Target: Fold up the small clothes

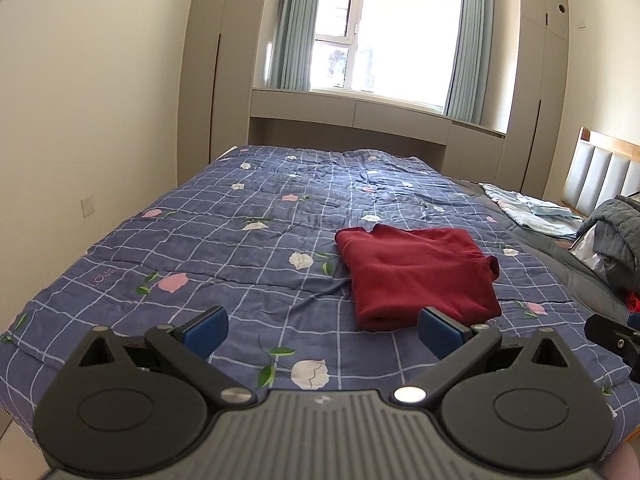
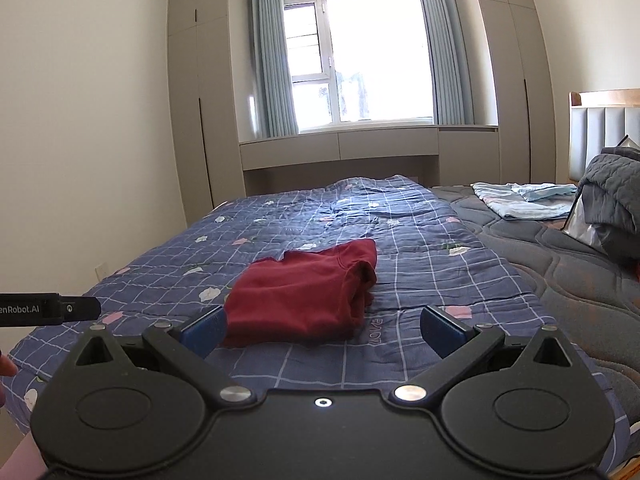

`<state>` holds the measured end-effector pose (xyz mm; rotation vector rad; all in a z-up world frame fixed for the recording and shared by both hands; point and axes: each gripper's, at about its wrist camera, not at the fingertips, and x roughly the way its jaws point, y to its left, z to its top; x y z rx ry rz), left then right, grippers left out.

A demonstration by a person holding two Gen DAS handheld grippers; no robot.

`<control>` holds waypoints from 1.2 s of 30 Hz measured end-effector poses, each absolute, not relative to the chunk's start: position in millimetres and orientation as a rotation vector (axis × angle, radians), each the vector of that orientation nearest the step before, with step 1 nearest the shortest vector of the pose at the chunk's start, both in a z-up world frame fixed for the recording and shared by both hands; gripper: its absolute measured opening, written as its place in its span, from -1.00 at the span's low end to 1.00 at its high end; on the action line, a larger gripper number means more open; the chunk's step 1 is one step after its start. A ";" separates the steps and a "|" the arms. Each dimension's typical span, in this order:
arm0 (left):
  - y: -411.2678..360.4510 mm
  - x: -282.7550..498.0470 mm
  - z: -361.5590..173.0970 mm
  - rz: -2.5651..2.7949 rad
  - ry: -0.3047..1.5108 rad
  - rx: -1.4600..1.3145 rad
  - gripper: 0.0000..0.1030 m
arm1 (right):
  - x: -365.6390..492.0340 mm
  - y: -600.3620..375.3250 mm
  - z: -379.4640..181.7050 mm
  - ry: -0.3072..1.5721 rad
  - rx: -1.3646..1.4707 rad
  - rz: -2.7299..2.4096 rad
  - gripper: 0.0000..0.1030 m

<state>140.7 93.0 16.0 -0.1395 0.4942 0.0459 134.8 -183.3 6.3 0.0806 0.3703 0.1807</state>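
A dark red garment [image 1: 420,274] lies folded into a rough rectangle on the blue checked flower quilt [image 1: 240,240]; it also shows in the right wrist view [image 2: 304,296]. My left gripper [image 1: 322,330] is open and empty, held above the quilt just short of the garment's near left edge. My right gripper [image 2: 322,330] is open and empty, held just short of the garment's near edge. Part of the right gripper shows at the right edge of the left wrist view [image 1: 616,340], and the left gripper at the left edge of the right wrist view [image 2: 52,310].
A light blue cloth [image 2: 524,200] lies on the grey mattress [image 2: 560,264] at the far right. A grey quilted bundle [image 2: 612,200] sits by the headboard [image 2: 604,136]. Wardrobes and a window stand behind the bed.
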 end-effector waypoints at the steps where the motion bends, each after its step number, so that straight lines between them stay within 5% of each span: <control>1: 92.9 140.6 15.8 0.046 0.495 -0.138 0.99 | 135.4 -183.7 5.9 0.371 0.081 0.181 0.99; 36: 86.9 155.4 2.9 0.044 0.548 -0.113 0.99 | 146.2 -187.8 -2.2 0.392 0.089 0.165 0.99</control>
